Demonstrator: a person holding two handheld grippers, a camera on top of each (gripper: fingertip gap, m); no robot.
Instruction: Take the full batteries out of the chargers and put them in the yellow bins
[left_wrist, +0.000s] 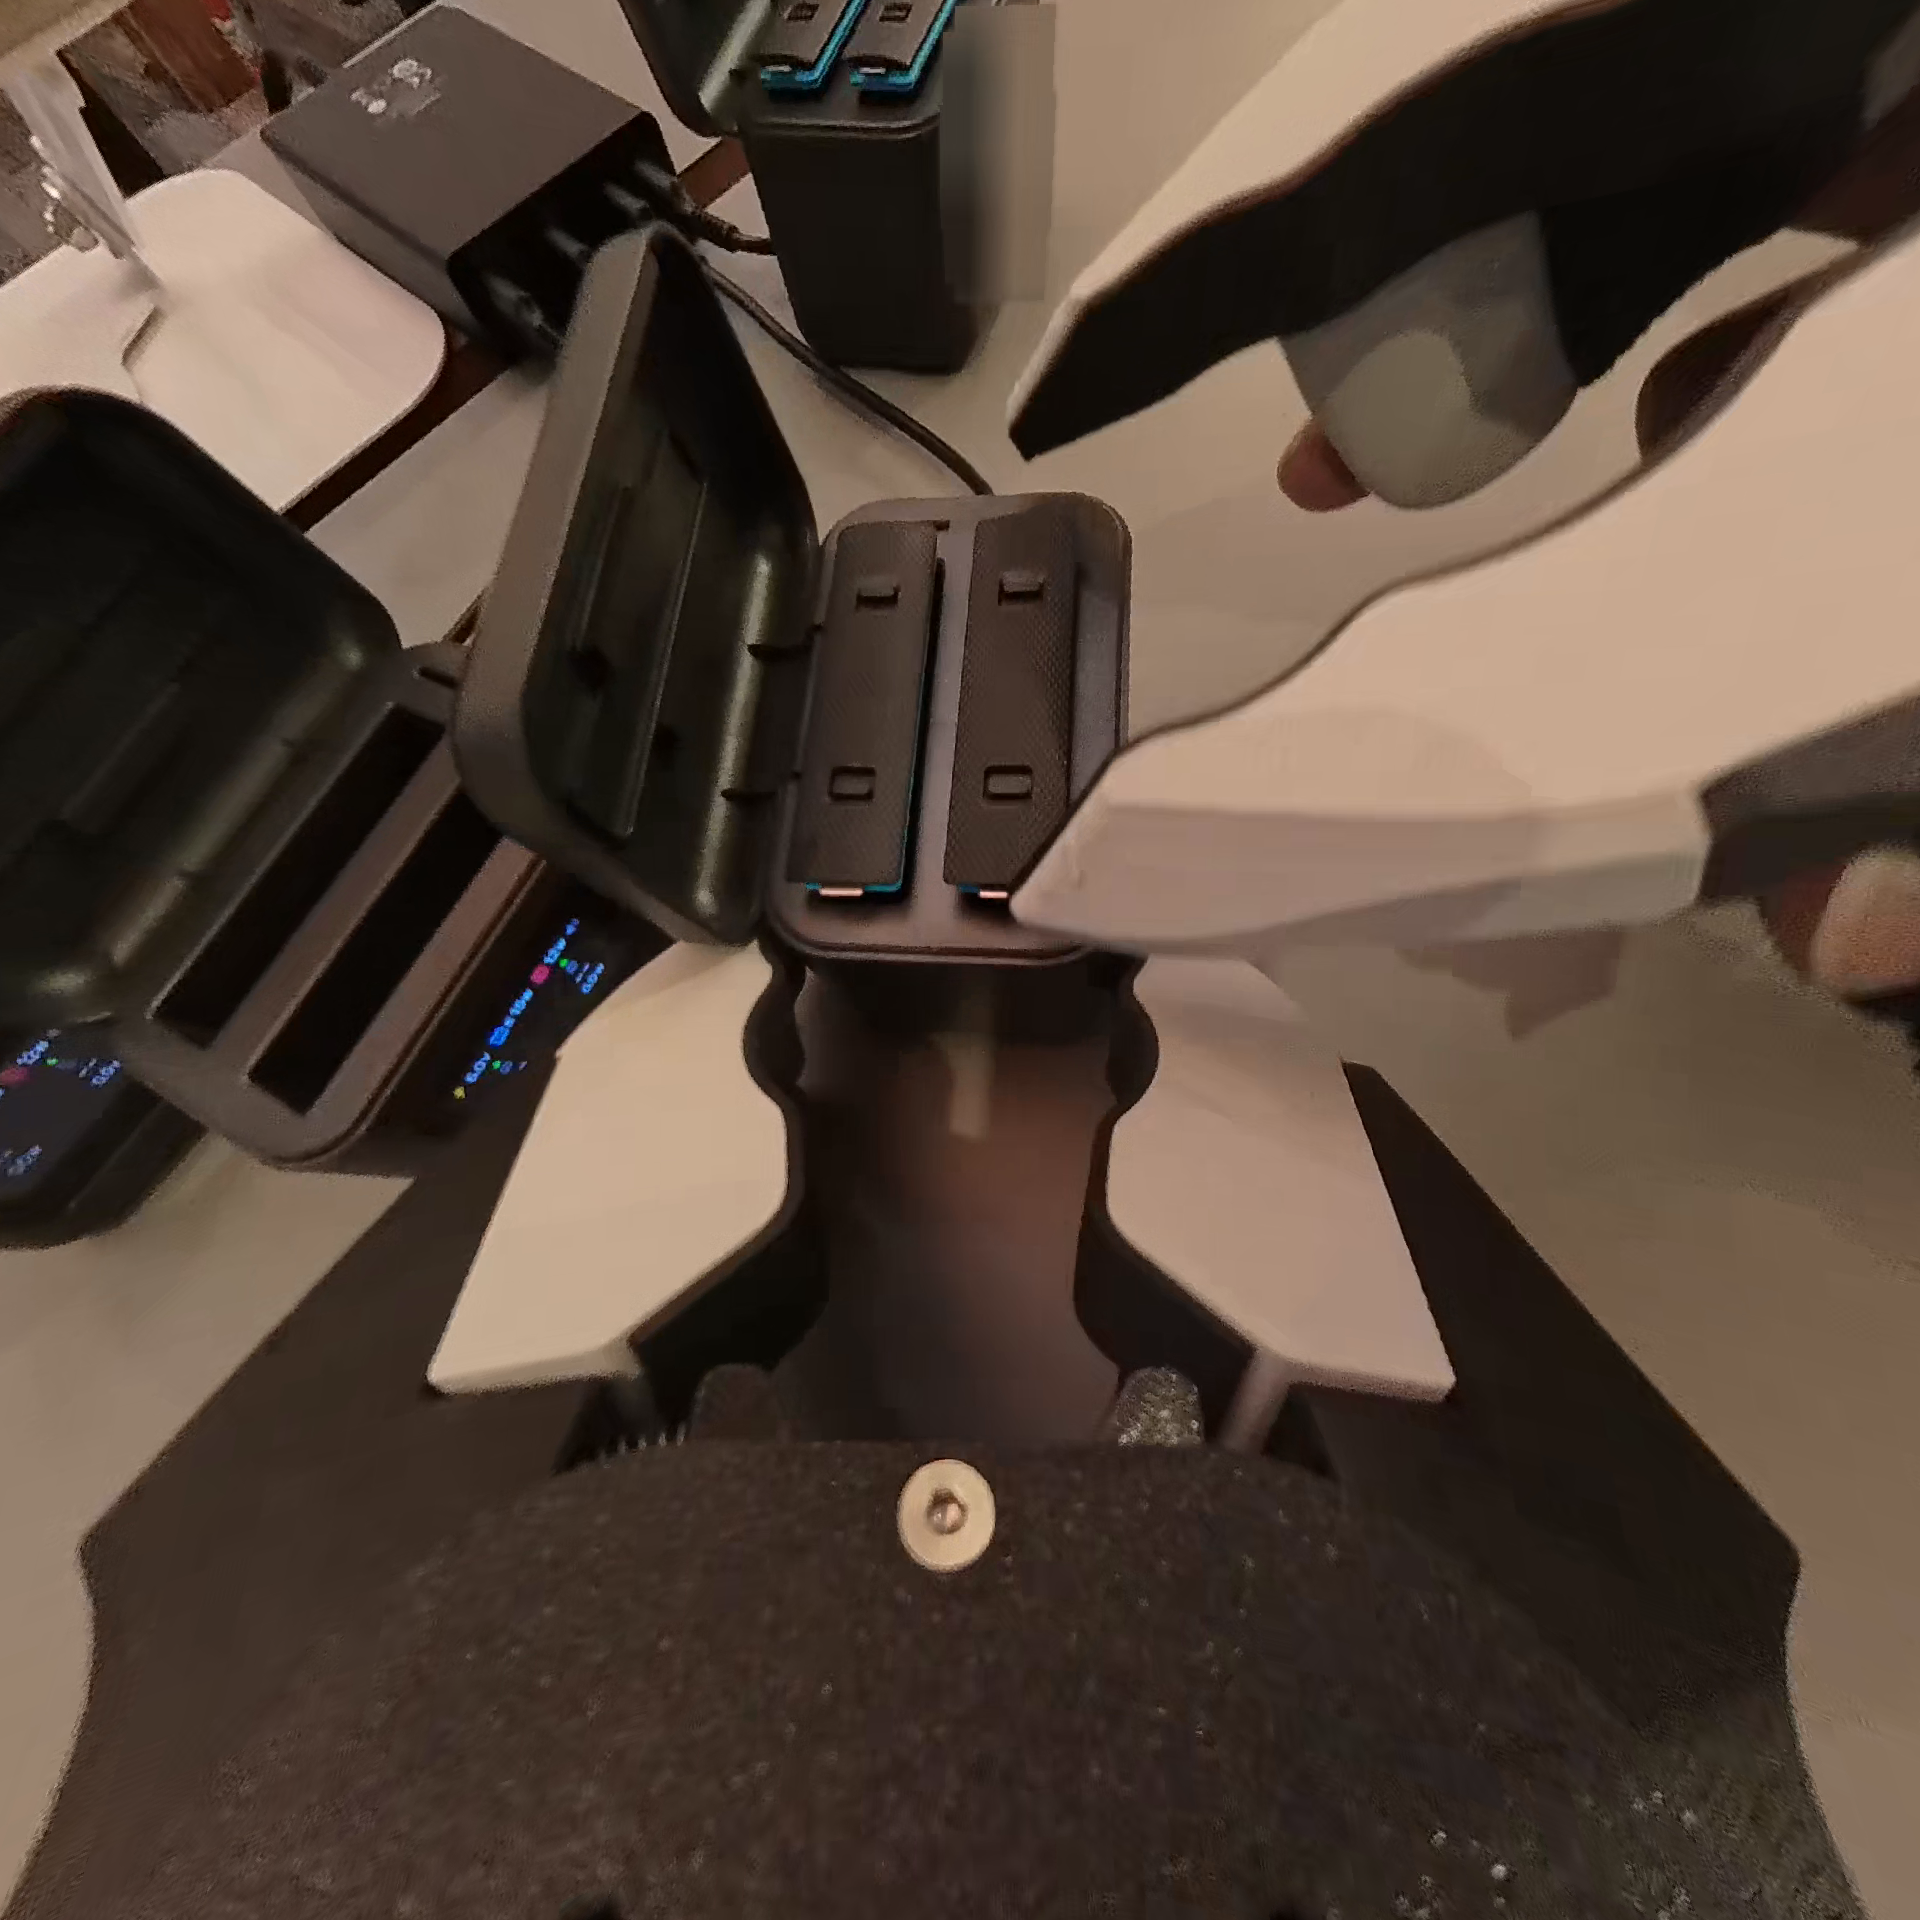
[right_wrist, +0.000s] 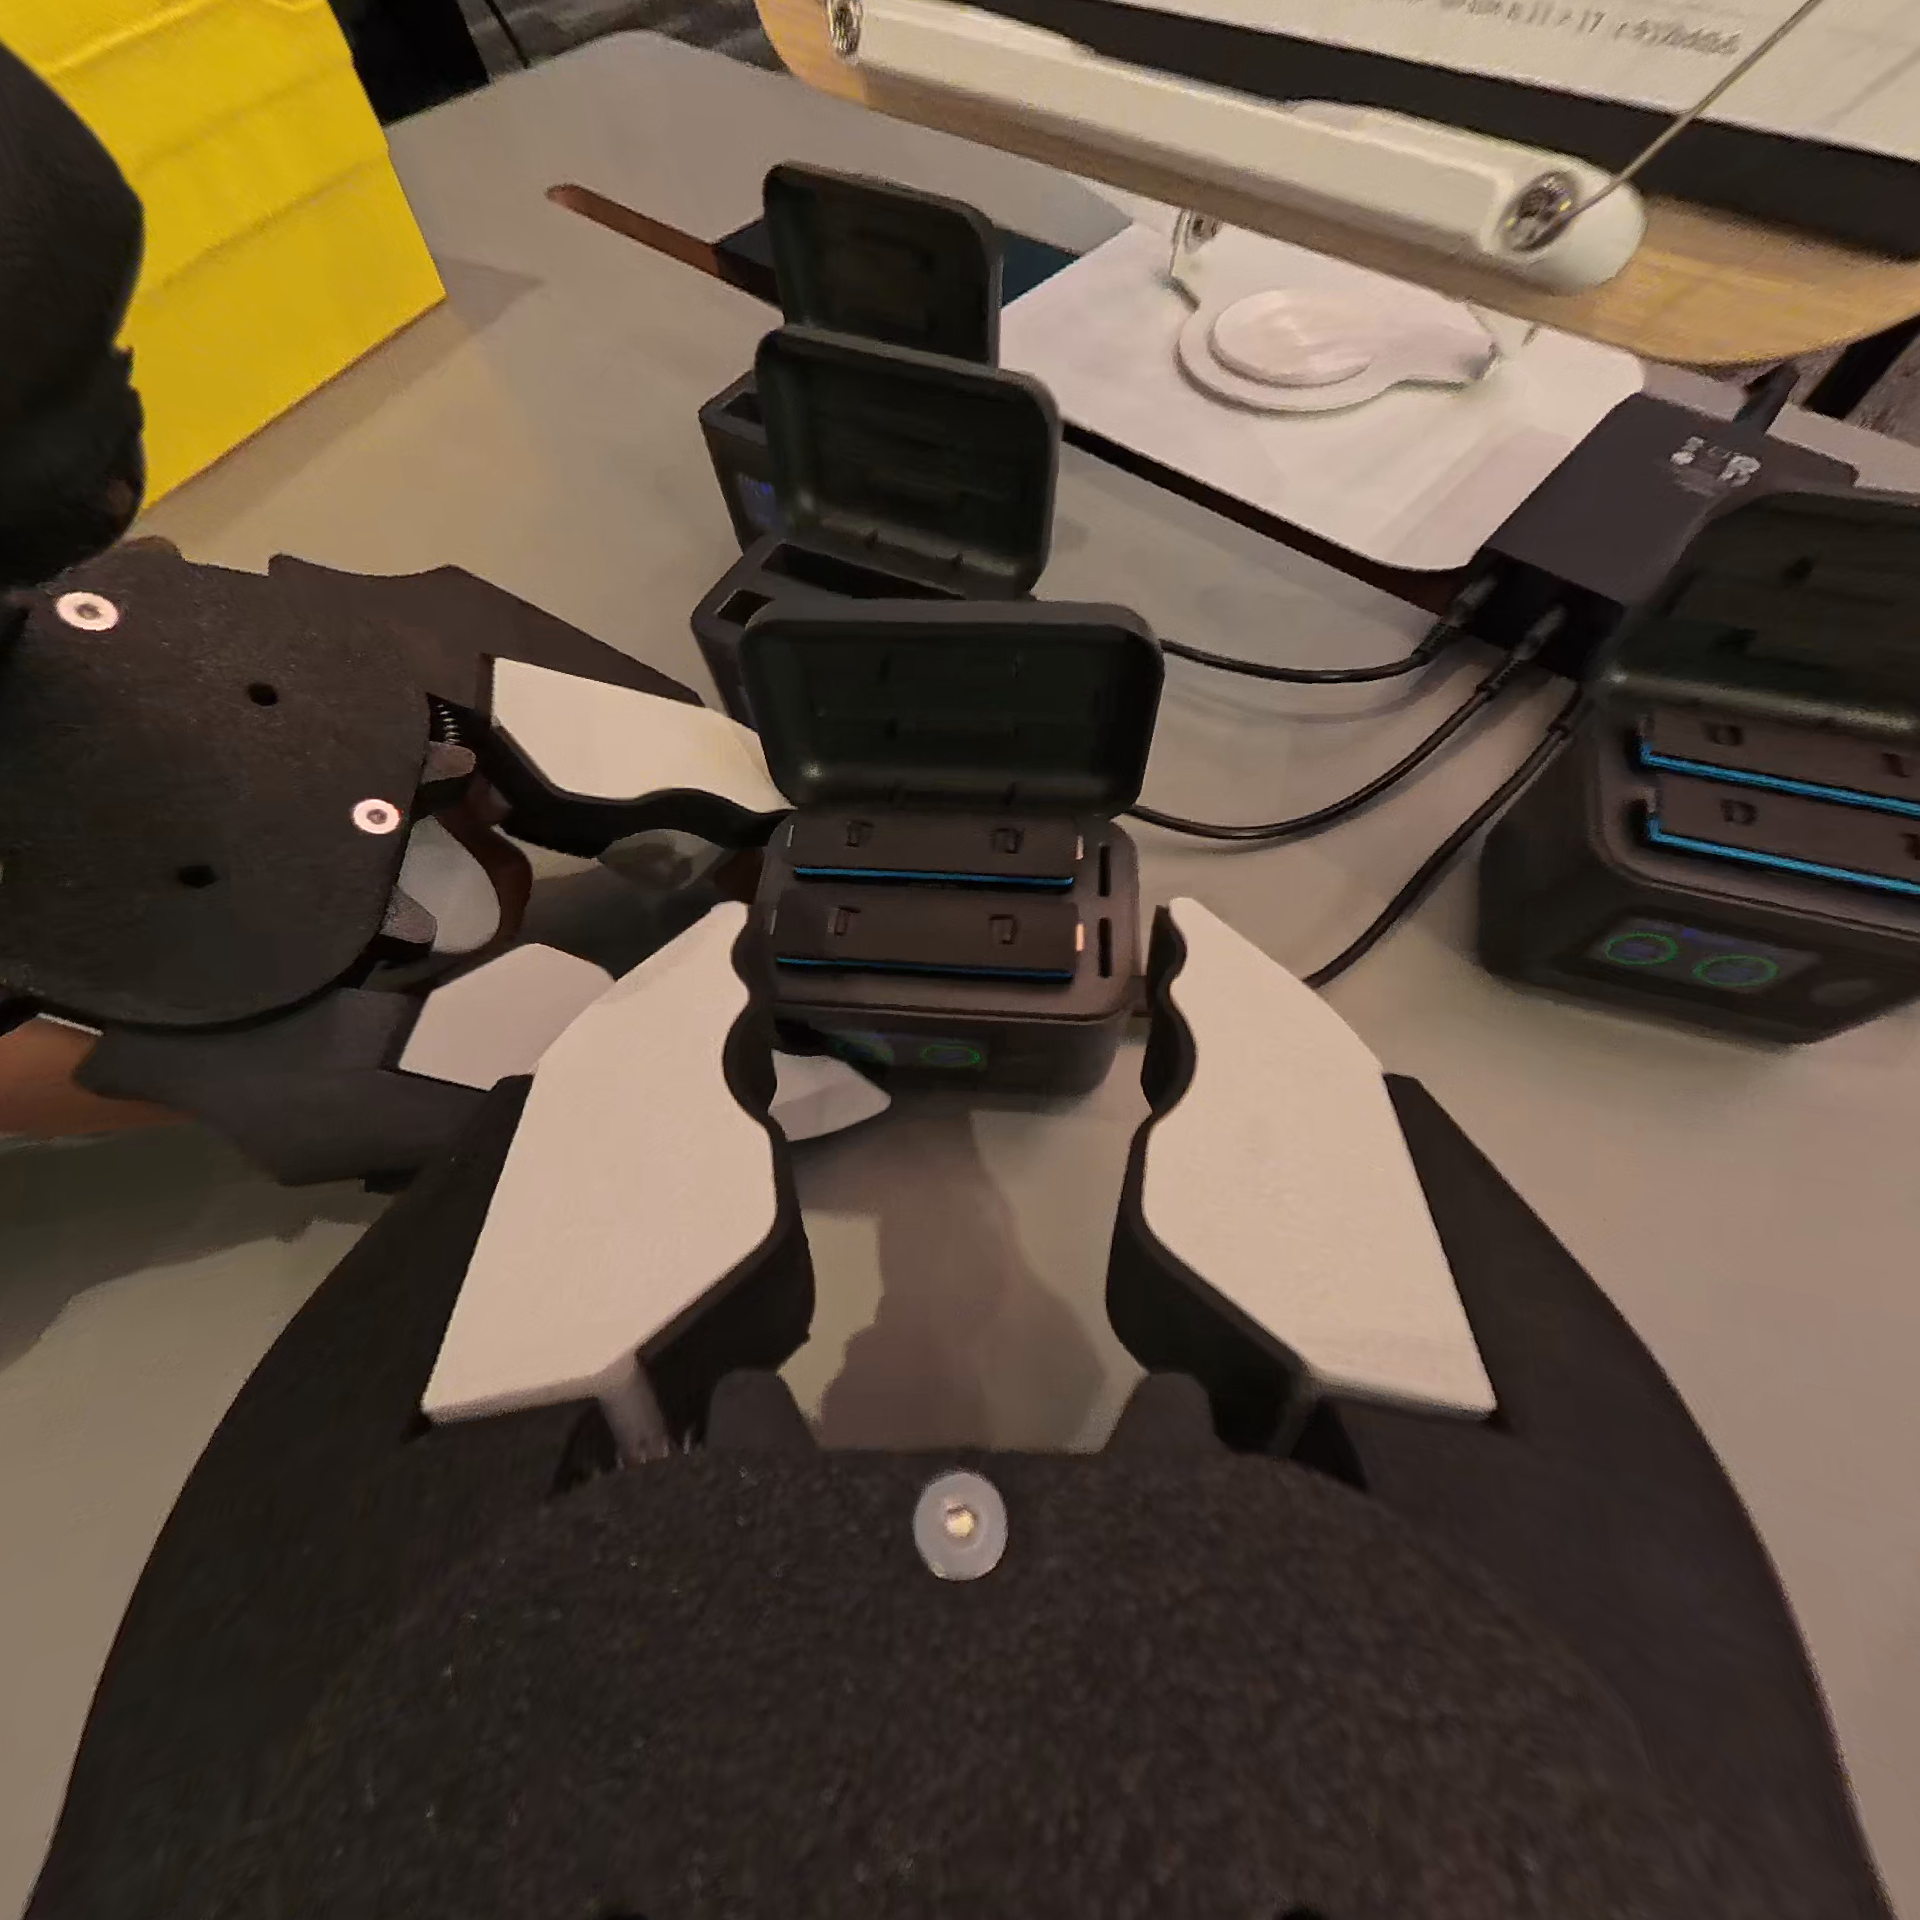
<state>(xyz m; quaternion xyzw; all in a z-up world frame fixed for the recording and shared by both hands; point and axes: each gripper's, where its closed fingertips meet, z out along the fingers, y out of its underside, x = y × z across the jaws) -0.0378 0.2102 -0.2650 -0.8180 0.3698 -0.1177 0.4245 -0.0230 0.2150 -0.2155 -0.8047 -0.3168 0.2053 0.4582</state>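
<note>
While its lid (right_wrist: 951, 707) stands raised, the nearest charger (right_wrist: 940, 1023) carries two blue-edged batteries (right_wrist: 925, 940) side by side in its slots, resting on the pale table (right_wrist: 1558, 1247). The left gripper (left_wrist: 951, 997) is clamped on the charger's body from the side, one finger at each flank. The right gripper (right_wrist: 951, 966) hangs spread wide, just before the charger, holding nothing; in the left wrist view one white fingertip (left_wrist: 1039, 883) lies at the outer battery's end. Behind stand two more chargers (right_wrist: 883, 540) with emptied slots, lids up. To the right, another charger (right_wrist: 1714, 883) keeps two batteries, cabled to a black power hub (right_wrist: 1621, 520). A yellow bin (right_wrist: 239, 208) sits far left.
</note>
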